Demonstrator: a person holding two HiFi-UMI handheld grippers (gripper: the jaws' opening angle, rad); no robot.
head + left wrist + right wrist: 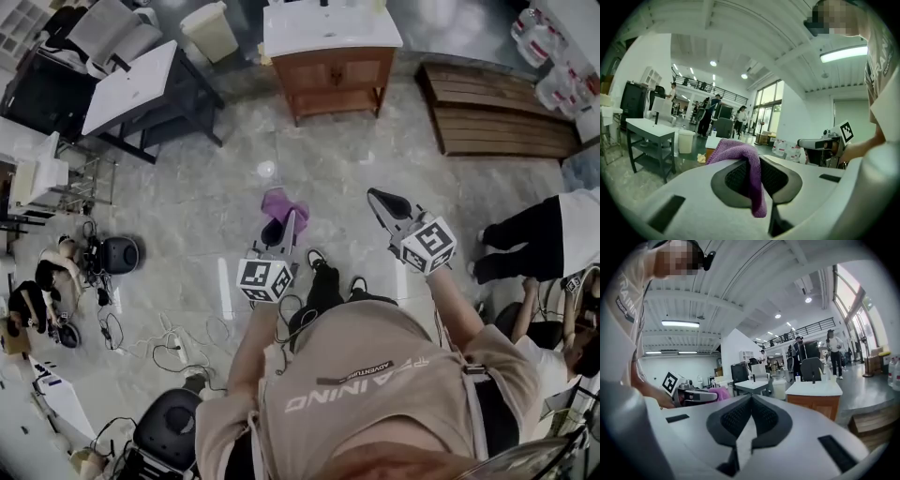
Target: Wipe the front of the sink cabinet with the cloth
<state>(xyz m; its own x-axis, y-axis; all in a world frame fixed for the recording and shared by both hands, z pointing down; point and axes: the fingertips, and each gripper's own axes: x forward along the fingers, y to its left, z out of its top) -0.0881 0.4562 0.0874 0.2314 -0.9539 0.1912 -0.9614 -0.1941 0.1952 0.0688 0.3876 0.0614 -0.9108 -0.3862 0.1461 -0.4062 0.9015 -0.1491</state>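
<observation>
At your far left, loose cables trail over the marble floor beside a round black device, and further up stands a white-topped table on a dark frame, with a pale bin just past its corner. Your left gripper hangs in the air above the floor in front of you, its jaws pinched on the purple cloth. In the left gripper view a fold of the cloth runs down between the two dark pads while the rest bunches over the tips. The sink cabinet, brown wood under a white basin top, stands well apart from both grippers at the top of the head view, slightly right of the cloth. Its front faces you, the cloth does not touch it, and only open floor lies between you and it. Your right gripper is level with the left one and apart from it; its jaws meet at the tips and hold nothing. Right of the cabinet a low slatted wooden platform lies along the floor, and near your right elbow stands a person in black trousers, close to your side but off the line to the cabinet.
</observation>
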